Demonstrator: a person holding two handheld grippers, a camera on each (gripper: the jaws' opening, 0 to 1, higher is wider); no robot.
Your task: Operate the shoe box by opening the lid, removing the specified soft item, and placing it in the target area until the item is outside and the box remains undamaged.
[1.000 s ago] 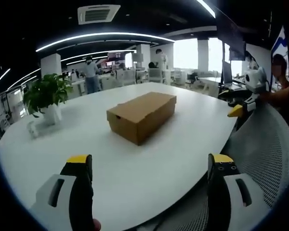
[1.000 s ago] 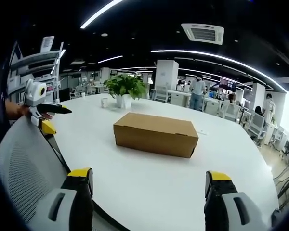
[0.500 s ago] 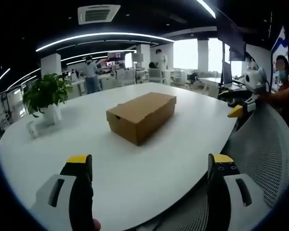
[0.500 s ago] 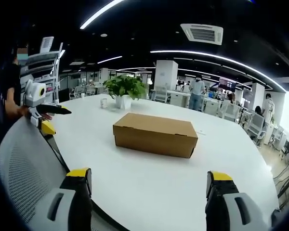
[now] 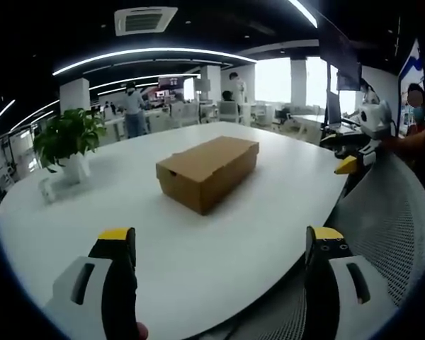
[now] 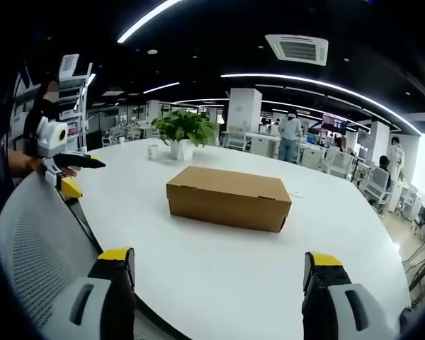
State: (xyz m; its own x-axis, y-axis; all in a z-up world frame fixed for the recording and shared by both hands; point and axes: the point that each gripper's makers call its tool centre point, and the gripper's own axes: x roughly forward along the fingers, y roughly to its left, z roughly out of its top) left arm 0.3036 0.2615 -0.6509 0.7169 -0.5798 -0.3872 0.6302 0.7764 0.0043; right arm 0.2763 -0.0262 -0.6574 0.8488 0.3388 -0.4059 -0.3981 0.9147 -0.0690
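**Closed shoe box on the white counter, both tools held back and released**

Left gripper view: the left tool (image 5: 216,244) rises from 6 o'clock with its yellow-tipped jaws spread wide apart, nothing between them. The brown cardboard shoe box (image 5: 207,170) sits near the middle of the round white counter (image 5: 127,202), lid down, well apart from the jaws at about 12 o'clock of them. A potted plant (image 5: 69,145) stands on the counter at 9 o'clock of the box, with a small white cup (image 5: 48,190) just beside the pot. The right tool (image 5: 361,142) enters at 3 o'clock, near the counter's edge and above the grey mesh back of a chair (image 5: 389,227). The bare counter lies between the left tool and the box.

Right gripper view: the right tool (image 6: 218,265) likewise shows its jaws spread and empty. The shoe box (image 6: 228,197) lies at 12 o'clock of them, closed. The potted plant (image 6: 183,132) stands behind the box at 11 o'clock, the cup (image 6: 153,151) to its left. The left tool (image 6: 60,163) appears at 9 o'clock, held in a person's hand (image 6: 21,163), over the mesh chair (image 6: 42,248). Desks and standing people occupy the far background.
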